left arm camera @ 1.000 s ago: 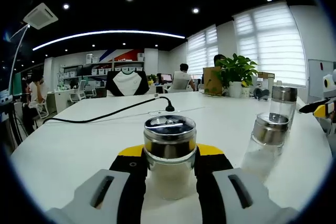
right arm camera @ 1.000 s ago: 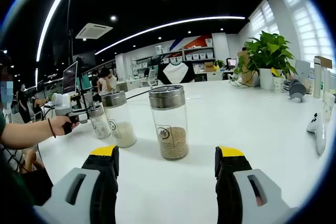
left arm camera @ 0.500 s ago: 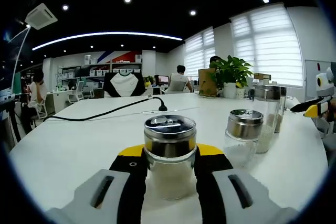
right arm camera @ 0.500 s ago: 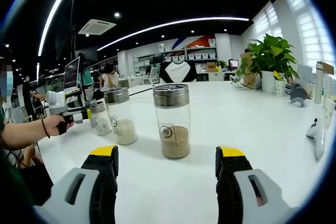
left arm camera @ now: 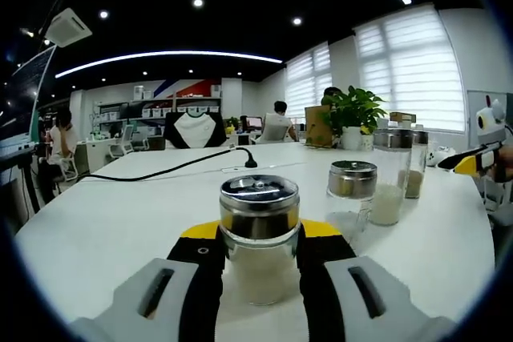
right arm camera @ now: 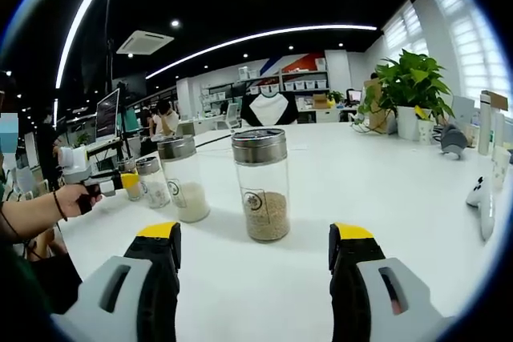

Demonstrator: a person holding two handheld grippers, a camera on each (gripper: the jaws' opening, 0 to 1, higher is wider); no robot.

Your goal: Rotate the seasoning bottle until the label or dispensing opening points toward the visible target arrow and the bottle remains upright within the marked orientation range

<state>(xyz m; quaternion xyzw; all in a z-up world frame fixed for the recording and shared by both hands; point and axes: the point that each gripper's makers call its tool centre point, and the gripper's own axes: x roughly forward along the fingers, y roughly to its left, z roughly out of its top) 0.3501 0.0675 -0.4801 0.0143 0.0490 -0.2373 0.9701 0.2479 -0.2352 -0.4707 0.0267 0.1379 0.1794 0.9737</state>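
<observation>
Since a second ago, the two far bottles have drifted leftward in the left gripper view, though that whole scene shifts with the hand. Left gripper (left arm camera: 259,258) stays clamped on an upright seasoning bottle (left arm camera: 259,234) with a steel lid, on the white table (left arm camera: 120,214). Right gripper (right arm camera: 254,258) has its jaws wide apart before a grain-filled bottle (right arm camera: 263,185) bearing a small round emblem, too small to read. A taller bottle (right arm camera: 183,179) of white powder stands beside it.
</observation>
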